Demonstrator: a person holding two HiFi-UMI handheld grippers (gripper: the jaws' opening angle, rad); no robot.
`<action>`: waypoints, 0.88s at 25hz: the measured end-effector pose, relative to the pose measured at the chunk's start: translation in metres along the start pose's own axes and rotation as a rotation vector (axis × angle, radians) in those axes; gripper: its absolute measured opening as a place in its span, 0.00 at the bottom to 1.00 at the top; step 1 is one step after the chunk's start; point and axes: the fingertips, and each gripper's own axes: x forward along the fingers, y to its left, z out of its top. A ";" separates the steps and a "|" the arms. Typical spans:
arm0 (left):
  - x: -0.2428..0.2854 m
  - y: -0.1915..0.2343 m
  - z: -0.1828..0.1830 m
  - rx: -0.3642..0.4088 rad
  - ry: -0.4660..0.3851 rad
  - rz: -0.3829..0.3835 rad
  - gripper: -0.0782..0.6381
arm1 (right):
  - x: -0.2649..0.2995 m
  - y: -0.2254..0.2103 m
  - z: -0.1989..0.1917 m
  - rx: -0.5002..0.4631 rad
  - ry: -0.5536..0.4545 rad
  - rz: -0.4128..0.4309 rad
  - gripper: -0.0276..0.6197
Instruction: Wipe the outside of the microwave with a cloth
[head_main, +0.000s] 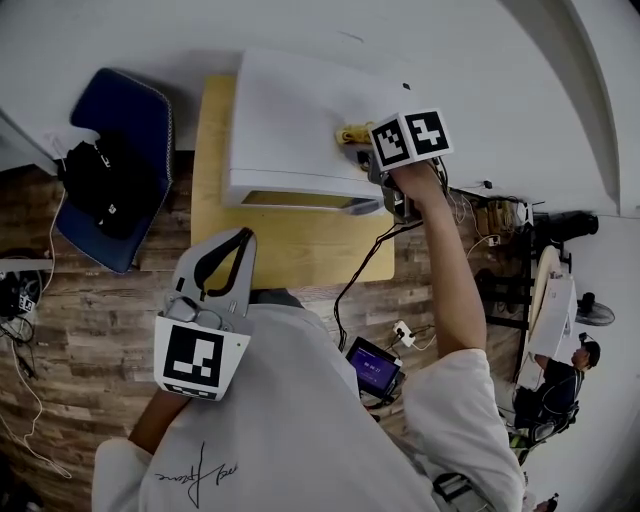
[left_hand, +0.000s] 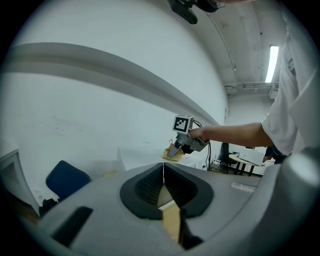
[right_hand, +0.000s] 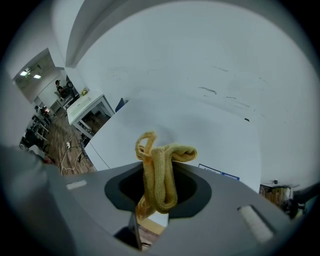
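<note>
A white microwave stands on a wooden table, its top facing me. My right gripper is shut on a folded yellow cloth, which rests on the right part of the microwave's top. In the right gripper view the cloth bulges up between the jaws of the right gripper, above the white top. My left gripper hangs close to my body over the table's front edge, shut and holding nothing. In its own view the left gripper has its jaws meeting, with the microwave and cloth beyond.
A blue chair with a black bag stands left of the table. Cables, a power strip and a small screen lie on the wood floor at right. A white wall is behind the microwave. A person is far right.
</note>
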 end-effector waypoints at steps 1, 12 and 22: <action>-0.002 0.003 -0.001 -0.002 0.000 0.005 0.10 | 0.003 0.006 0.004 -0.009 -0.001 0.007 0.23; -0.015 0.017 0.000 -0.037 -0.012 0.052 0.10 | 0.020 0.072 0.033 -0.052 -0.029 0.157 0.23; -0.022 0.031 -0.003 -0.039 -0.008 0.086 0.10 | 0.035 0.124 0.055 -0.122 -0.028 0.250 0.23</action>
